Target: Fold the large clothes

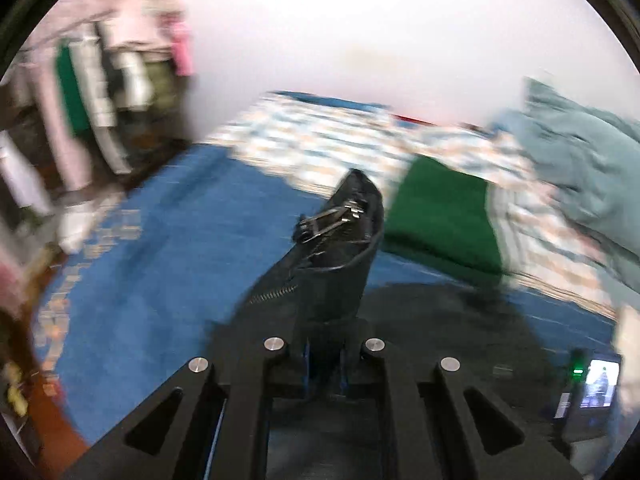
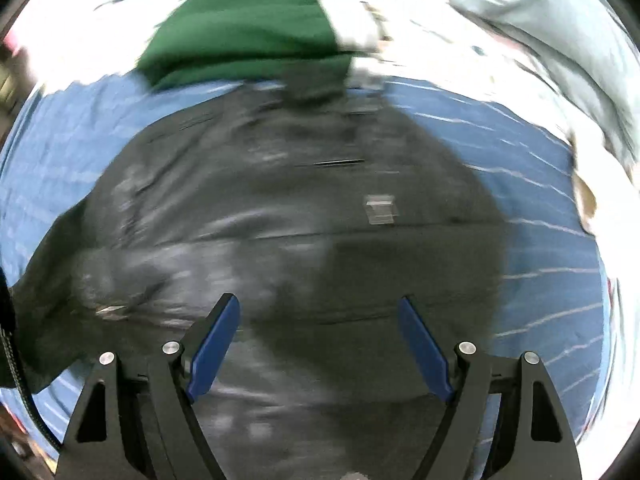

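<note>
A large black jacket (image 2: 304,208) lies spread on the blue bedsheet (image 2: 540,264). My left gripper (image 1: 326,340) is shut on a zippered edge of the black jacket (image 1: 340,240) and holds it lifted off the bed, the fabric standing up between the fingers. My right gripper (image 2: 320,344) is open and empty, its blue pads (image 2: 214,352) hovering just above the jacket's near part. Both views are blurred by motion.
A folded green garment (image 2: 244,28) lies beyond the jacket, also in the left wrist view (image 1: 444,216). A pale teal garment (image 2: 560,36) and a patterned blanket (image 1: 320,140) lie at the far side. Hanging clothes (image 1: 92,92) stand left; a phone (image 1: 598,384) sits at the right.
</note>
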Motion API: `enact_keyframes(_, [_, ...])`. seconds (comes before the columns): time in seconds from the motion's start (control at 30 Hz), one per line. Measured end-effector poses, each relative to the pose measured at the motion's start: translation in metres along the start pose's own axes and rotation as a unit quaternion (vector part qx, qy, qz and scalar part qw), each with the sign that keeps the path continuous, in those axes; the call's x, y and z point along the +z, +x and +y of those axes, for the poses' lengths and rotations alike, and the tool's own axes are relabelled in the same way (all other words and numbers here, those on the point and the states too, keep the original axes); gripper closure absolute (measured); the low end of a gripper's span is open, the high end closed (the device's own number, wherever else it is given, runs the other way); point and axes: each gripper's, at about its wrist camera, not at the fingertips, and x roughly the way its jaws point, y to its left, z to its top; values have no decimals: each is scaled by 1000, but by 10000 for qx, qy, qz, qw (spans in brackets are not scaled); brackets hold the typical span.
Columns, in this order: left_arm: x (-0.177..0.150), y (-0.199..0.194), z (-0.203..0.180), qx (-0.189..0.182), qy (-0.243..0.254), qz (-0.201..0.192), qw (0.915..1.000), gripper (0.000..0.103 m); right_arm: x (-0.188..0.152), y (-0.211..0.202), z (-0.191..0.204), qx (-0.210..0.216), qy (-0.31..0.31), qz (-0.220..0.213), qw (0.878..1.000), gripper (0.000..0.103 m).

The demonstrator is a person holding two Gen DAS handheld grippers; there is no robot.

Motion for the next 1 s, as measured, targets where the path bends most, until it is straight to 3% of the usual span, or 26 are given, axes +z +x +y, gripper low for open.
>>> enact_keyframes(0.1, [-21,17,-90,-723,365,465,9956,97,4,8,-74,-127,376,76,9992,20])
enact_keyframes(0.17, [-46,33,-144,-1107,670,851,9879,97,4,16,-116,-213,550,131,9982,20])
enact_keyframes(0.3, [-97,64,-227,-1376,1373,1563,9684,97,-4,34,-191,-232,891,322,9952,20])
enact_keyframes(0.43, [-142,94,-268,-1136,1832,2180,9518,94,-22,45,-241,164,1161,488,9919,20])
enact_keyframes(0.5, [-150,100,-272,-1046,1857,2293,9497,89,-29,51,-258,500,1244,556,9894,20])
enact_keyframes(0.53, [-152,100,-270,-1098,1819,2362,9482,74,-31,52,-264,662,1267,572,9881,20])
enact_keyframes(0.57, [-149,99,-269,-1197,1762,2403,9470,41,-33,53,-270,853,1260,612,9865,20])
enact_keyframes(0.63, [-145,92,-265,-1277,1613,2451,9474,3,-34,53,-278,1138,1245,633,9836,20])
enact_keyframes(0.73, [-137,73,-250,-1359,1315,2495,9497,3,-36,43,-280,1548,1195,705,9782,20])
enact_keyframes(0.87, [-122,48,-202,-1088,795,2711,9531,3,-30,28,-279,1776,1199,808,9734,20])
enact_keyframes(0.97, [-104,38,-144,-302,652,2504,9655,3,-18,24,-269,2189,1443,927,9606,22])
enact_keyframes(1.0, [-98,39,-124,-4,650,2373,9693,3,-15,25,-264,2397,1499,974,9543,35])
